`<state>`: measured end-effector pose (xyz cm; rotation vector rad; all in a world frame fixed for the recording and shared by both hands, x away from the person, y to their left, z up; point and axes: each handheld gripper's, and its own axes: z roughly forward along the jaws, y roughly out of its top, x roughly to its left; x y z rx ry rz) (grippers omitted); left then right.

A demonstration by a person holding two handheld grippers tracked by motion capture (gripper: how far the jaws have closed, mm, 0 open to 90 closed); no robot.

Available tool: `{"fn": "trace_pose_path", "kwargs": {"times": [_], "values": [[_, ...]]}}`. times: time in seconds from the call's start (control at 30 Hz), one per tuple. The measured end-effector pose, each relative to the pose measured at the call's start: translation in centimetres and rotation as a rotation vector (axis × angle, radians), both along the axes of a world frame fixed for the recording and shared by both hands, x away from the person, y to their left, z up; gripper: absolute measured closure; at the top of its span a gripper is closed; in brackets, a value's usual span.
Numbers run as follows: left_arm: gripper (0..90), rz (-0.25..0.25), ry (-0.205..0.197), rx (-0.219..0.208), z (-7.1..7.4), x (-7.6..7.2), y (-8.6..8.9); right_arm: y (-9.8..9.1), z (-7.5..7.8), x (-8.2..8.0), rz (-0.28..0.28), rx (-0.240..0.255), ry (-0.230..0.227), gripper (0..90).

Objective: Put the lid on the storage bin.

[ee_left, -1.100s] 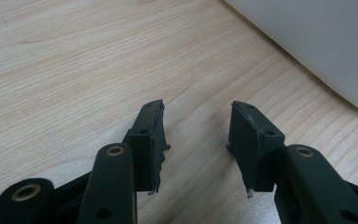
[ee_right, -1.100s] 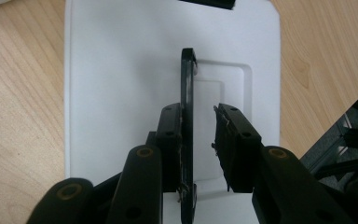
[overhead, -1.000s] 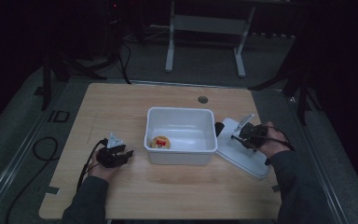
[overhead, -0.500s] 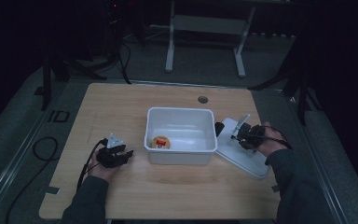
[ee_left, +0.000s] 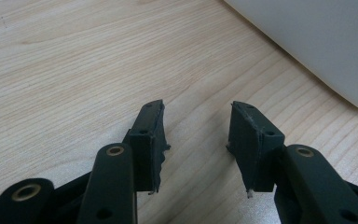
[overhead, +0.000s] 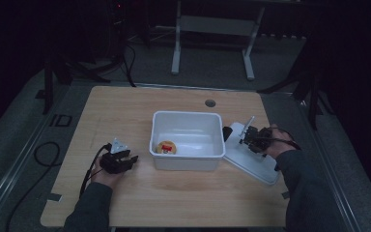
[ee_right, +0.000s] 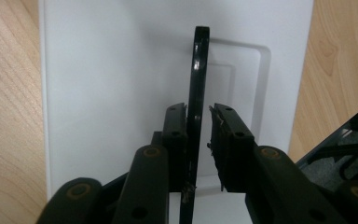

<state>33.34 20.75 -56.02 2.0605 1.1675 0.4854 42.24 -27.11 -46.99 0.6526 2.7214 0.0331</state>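
the black handle (ee_right: 199, 79) stands upright from the white lid (ee_right: 121, 84), which lies flat on the table (overhead: 125, 116) at the right of the high view, just beside the white bin (overhead: 187, 159). my right tool (ee_right: 197, 116) straddles that handle; its jaws have just been closing, the left pad looks against it, but i see a sliver of gap on the other side, so i judge the grip unfinished. if i lift now, the thin handle could slip out, or the lid could tilt and knock the bin's rim. a small round orange-and-red thing (overhead: 166, 147) sits in the bin's lower-left corner. my left tool (ee_left: 196, 135) rests half open and holds nothing, low over bare table at the lower left, its view showing the bin wall at the upper right; nothing blocks the lid's path.
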Motion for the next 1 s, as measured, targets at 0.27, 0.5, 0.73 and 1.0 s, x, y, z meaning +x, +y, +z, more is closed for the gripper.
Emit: {"fn": "trace_pose_path", "kwargs": {"times": [0.27,0.5,0.73,1.0], "values": [[55.7,0.000,0.000,0.000,0.0,0.0,0.0,0.1,-0.1,0.5,0.005,-0.019,0.028,80.3],[55.7,0.000,0.000,0.000,0.0,0.0,0.0,0.1,-0.1,0.9,0.014,-0.028,0.055,81.6],[55.7,-0.001,-0.001,0.000,0.0,0.0,0.0,0.2,-0.2,1.1,0.015,-0.033,0.084,81.9],[55.7,0.000,-0.001,0.000,0.0,0.0,0.0,0.1,-0.1,1.4,0.015,-0.036,0.103,81.7]]}}
